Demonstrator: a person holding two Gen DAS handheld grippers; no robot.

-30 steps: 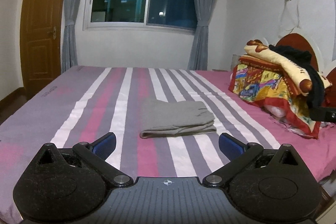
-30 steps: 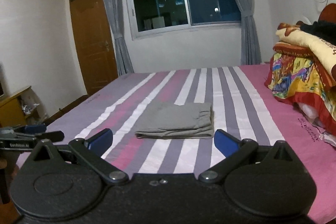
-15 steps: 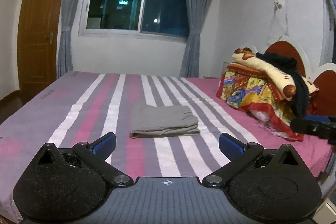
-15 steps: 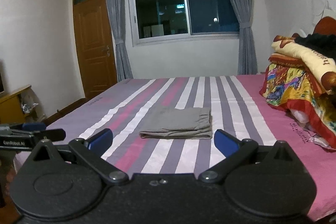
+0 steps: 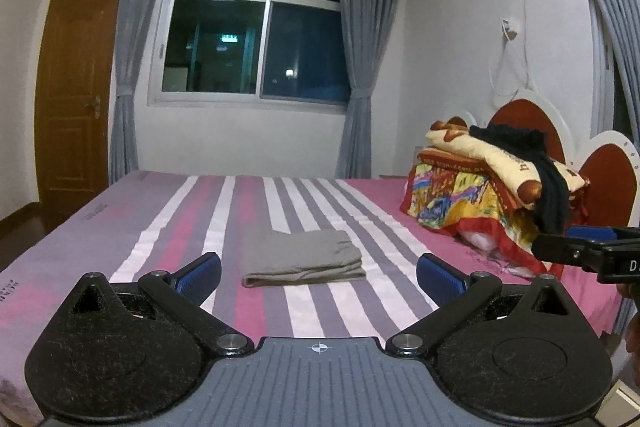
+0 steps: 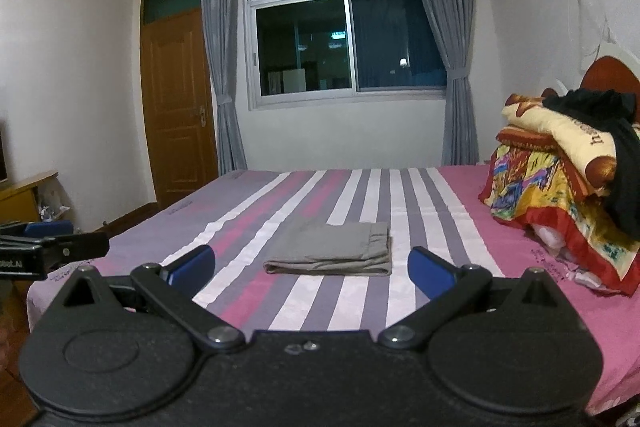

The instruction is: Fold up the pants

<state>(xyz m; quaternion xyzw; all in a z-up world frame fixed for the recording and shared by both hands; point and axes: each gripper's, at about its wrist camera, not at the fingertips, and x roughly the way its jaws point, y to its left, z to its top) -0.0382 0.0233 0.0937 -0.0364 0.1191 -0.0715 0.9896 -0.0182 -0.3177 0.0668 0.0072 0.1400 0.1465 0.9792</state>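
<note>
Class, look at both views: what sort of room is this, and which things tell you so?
A home bedroom: a bed with a striped sheet, piled bedding by the headboard, and a curtained window.

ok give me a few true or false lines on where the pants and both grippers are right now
1. The gray pants lie folded flat on the striped bed. True.
2. The left gripper is shut on the pants. False: its jaws stand wide open, short of the cloth.
3. The right gripper holds nothing. True.
4. The pants sit on top of the bedding pile. False: the pile is apart, at the headboard end.
5. The window curtains are drawn closed. False: they are tied back.
</note>
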